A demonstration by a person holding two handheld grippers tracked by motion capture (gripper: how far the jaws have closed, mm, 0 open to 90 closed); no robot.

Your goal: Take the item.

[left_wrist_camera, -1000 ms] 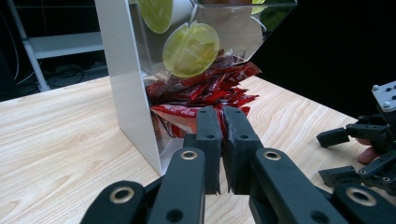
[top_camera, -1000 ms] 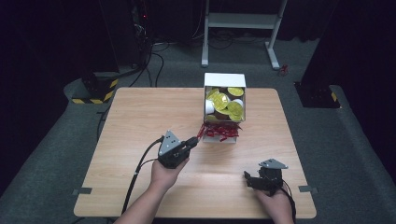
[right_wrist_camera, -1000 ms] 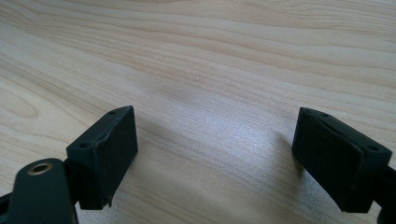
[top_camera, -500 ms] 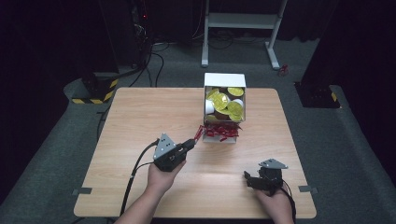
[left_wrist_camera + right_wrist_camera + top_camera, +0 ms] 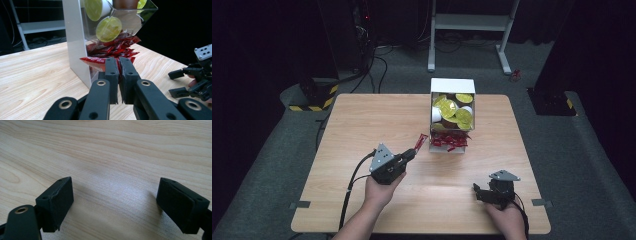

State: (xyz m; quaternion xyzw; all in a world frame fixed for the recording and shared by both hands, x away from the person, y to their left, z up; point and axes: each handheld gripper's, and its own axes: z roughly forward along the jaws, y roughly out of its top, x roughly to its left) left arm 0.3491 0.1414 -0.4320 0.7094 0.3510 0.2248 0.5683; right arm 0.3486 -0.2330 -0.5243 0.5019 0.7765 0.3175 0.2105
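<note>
Red sachet (image 5: 421,139) pulled clear of dispenser (image 5: 452,114) (left tool (image 5: 411,154) clamped).

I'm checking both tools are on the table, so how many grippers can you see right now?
2. The left gripper is mid-table, shut on a red sachet beside the dispenser. The right gripper rests open near the front right edge.

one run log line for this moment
left tongs: shut on red sachet | right tongs: open, low over table | dispenser: holds yellow-lid pods, sachets below
</note>
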